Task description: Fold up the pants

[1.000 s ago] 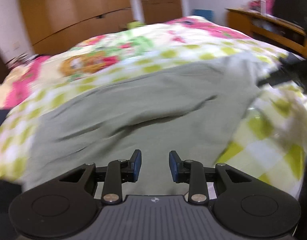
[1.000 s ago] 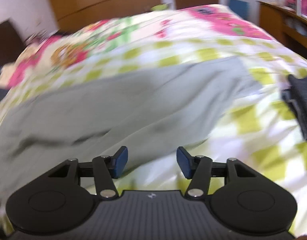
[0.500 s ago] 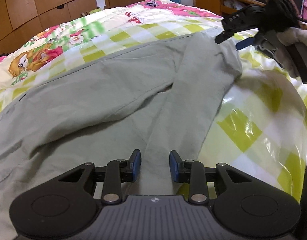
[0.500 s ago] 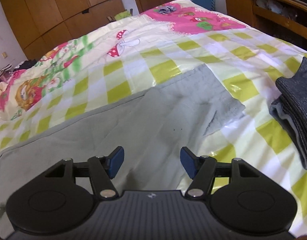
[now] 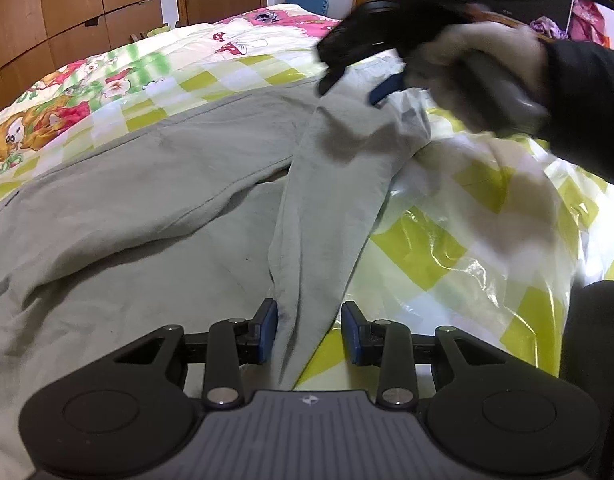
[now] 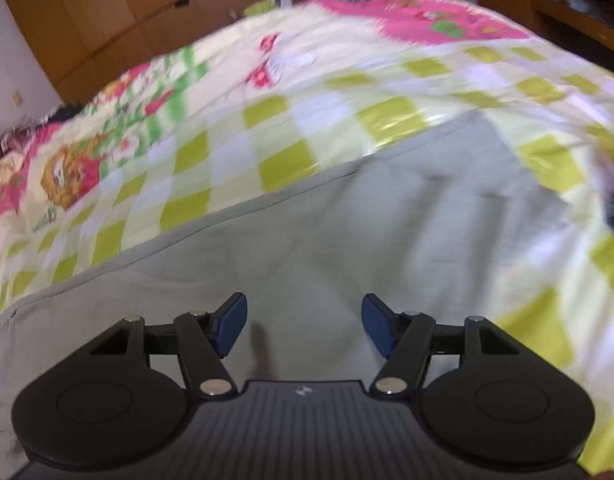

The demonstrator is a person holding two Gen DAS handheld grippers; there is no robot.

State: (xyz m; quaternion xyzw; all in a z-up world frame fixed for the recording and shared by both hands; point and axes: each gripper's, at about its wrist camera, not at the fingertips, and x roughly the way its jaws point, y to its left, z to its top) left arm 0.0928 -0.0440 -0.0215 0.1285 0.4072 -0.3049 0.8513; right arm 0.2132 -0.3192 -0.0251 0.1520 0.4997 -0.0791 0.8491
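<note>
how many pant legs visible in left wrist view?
2. One pant leg runs from between the left gripper's open fingers up toward the right gripper. The other pant leg lies flat to its left on the bed.

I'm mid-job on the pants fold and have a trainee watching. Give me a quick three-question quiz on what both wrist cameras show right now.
1. True or false: the left gripper is clamped shut on the grey-green pants.
2. What lies under the pants? A) bare wooden floor B) checked bedspread with a shiny plastic cover C) metal tray
3. In the left wrist view, where is the right gripper relative to the pants?

Key
1. False: its jaws stand apart, with a fold of the pants between the pads, not pressed.
2. B
3. At the far end of the pants, just above the cloth, held by a gloved hand.
</note>
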